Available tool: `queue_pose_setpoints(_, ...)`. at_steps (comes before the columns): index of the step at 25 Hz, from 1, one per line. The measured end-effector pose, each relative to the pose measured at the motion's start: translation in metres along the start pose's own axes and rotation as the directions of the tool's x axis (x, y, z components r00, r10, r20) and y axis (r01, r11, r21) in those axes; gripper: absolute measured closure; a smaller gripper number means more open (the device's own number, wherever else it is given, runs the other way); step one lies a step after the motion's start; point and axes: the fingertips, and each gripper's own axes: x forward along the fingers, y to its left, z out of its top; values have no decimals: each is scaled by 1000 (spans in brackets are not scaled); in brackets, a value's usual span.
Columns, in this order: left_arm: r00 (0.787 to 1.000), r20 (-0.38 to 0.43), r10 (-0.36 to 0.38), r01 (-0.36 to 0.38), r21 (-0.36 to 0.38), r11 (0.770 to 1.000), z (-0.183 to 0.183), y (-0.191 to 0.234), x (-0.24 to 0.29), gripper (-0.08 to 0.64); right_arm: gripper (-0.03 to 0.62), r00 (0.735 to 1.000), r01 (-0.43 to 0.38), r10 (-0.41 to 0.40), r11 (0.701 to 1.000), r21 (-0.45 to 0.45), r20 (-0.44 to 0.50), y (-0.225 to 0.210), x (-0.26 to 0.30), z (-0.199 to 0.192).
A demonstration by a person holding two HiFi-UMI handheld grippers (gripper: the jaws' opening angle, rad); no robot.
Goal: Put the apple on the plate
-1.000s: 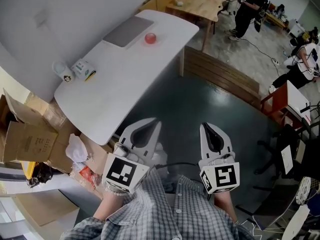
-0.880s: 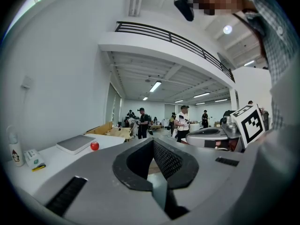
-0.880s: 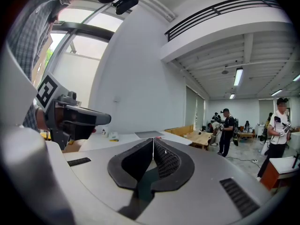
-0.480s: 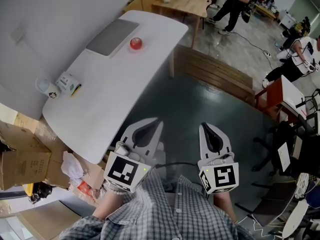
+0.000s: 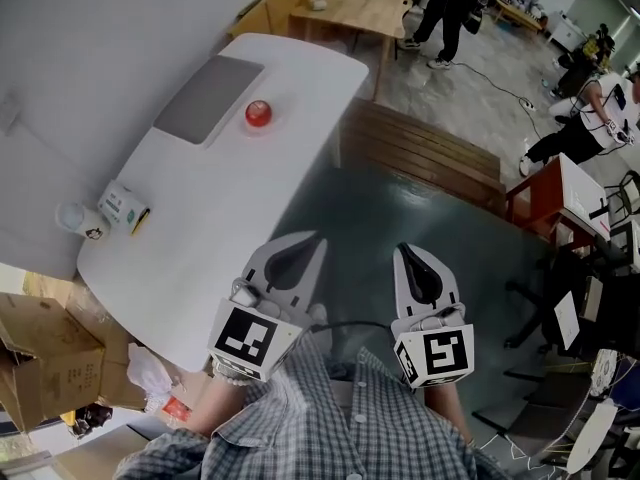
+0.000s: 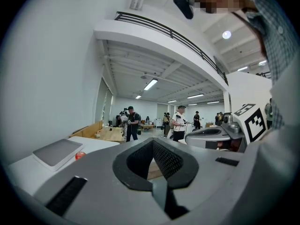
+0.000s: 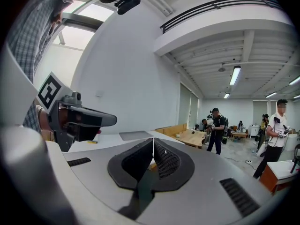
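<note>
Held the left tongs and the right tongs side by side near a checked shirt, over dark floor, both clenched with nothing in them. Saw the apple well ahead and to the left of the left tongs, lying on the white bench just beside the edge of a grey flat tray, well apart from both tongs. Noted a small carton and a cup far left of the left tongs, near the bench's closer end.
</note>
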Motion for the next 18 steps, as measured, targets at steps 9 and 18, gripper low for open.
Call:
queue_pose_setpoints(9,999,35,-29,29,2,1000,12,44,48,552,571,999,29,-29,999,-31,19,-23,57,15)
queue_pose_setpoints(18,998,56,5,-5,0,1000,17,77,58,552,571,999,37,-37,999,-34,7,-34,83,13)
